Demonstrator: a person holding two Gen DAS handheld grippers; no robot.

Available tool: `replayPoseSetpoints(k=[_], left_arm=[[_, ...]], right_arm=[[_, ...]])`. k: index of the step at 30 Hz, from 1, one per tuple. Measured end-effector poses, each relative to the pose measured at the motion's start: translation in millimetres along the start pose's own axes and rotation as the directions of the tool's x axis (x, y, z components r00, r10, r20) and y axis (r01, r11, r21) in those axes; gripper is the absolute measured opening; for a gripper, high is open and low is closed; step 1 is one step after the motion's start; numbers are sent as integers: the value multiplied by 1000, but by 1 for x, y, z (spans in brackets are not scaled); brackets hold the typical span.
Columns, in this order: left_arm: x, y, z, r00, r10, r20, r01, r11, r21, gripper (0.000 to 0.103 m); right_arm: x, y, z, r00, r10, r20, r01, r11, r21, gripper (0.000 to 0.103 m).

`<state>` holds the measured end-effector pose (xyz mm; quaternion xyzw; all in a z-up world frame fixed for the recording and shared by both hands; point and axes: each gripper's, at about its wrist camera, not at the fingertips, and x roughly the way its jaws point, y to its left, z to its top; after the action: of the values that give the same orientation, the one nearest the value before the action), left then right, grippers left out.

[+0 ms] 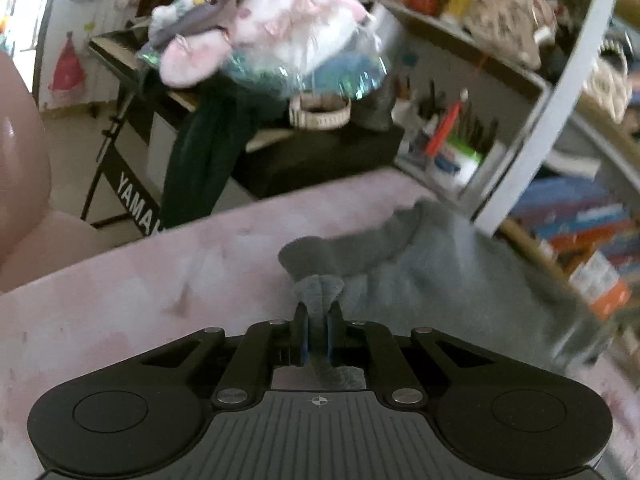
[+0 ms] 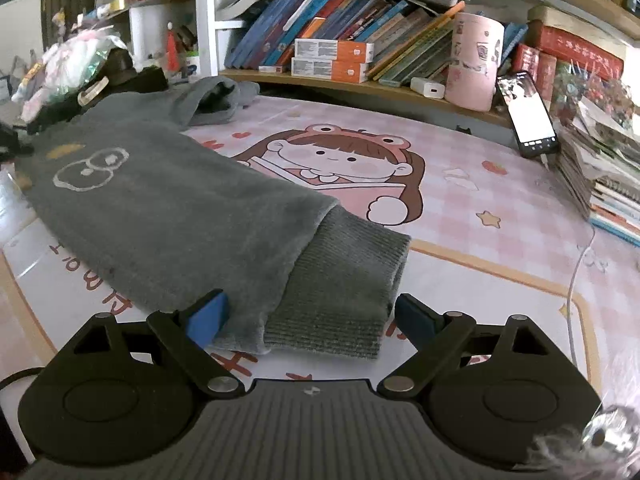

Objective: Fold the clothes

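Grey sweater [image 2: 160, 216]: left hand-held gripper [image 1: 318, 320] pinches it; right hand-held gripper [image 2: 312, 316] gapes around its cuff [image 2: 340, 300].

Left wrist view: you look from just behind the left claw [image 1: 317, 330], low over the pink bench [image 1: 120, 300], tilted down. It faces across the bench edge toward a cluttered side table [image 1: 320, 152] and shelves [image 1: 520, 60]; the frame is blurred.
Right wrist view: you look from behind the right claw [image 2: 310, 320], close above the bench mat [image 2: 460, 208], angled down toward the bookshelf [image 2: 360, 40] at the back.
Nearness: both sit very near the grey garment [image 2: 160, 208]; it fills each foreground.
Shared ground: the grey garment [image 1: 460, 280], the bench top, and the toy pile [image 1: 260, 32] at the far left of your right view.
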<state>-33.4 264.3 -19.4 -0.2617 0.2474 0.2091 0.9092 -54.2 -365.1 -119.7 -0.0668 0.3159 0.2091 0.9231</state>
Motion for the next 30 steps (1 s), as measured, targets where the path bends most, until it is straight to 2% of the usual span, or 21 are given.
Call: replayPoseSetpoints(k=[8, 10, 11, 12, 14, 16, 19, 21, 25, 30], left_arm=[[-3, 4, -3, 1000, 20, -10, -19, 999, 26, 20], [-5, 5, -1, 999, 45, 7, -45, 999, 29, 34], [-8, 6, -1, 998, 62, 23, -63, 998, 26, 47], [-13, 7, 0, 996, 77, 49, -78, 997, 20, 55], [-24, 8, 0, 991, 87, 106, -89, 996, 14, 55], [-34, 5, 3, 986, 73, 150, -77, 997, 17, 55], [-43, -3, 8, 983, 8, 183, -16, 999, 41, 56], [-45, -16, 8, 981, -38, 191, 21, 996, 87, 68], [-39, -52, 2, 975, -123, 187, 74, 966, 248, 79], [-24, -97, -16, 966, -188, 180, 88, 886, 455, 86]], right_arm=[[2, -1, 1, 1000, -5, -4, 5, 1000, 6, 95], [3, -2, 1, 1000, -4, -5, 4, 1000, 10, 95], [3, -3, 1, 1000, -2, -6, 2, 1000, 11, 95], [3, -4, 1, 1000, -3, -7, 3, 1000, 13, 95], [3, -4, 2, 1000, -5, -10, 5, 1000, 18, 95], [3, -3, 2, 1000, -10, -14, 10, 1000, 15, 95], [3, 1, 4, 1000, -23, -18, 23, 1000, 2, 96], [3, 4, 5, 999, -34, -20, 34, 999, -8, 96], [3, 11, 8, 998, -60, -15, 59, 998, -27, 95], [4, 20, 21, 998, -58, 38, 58, 998, 4, 94]])
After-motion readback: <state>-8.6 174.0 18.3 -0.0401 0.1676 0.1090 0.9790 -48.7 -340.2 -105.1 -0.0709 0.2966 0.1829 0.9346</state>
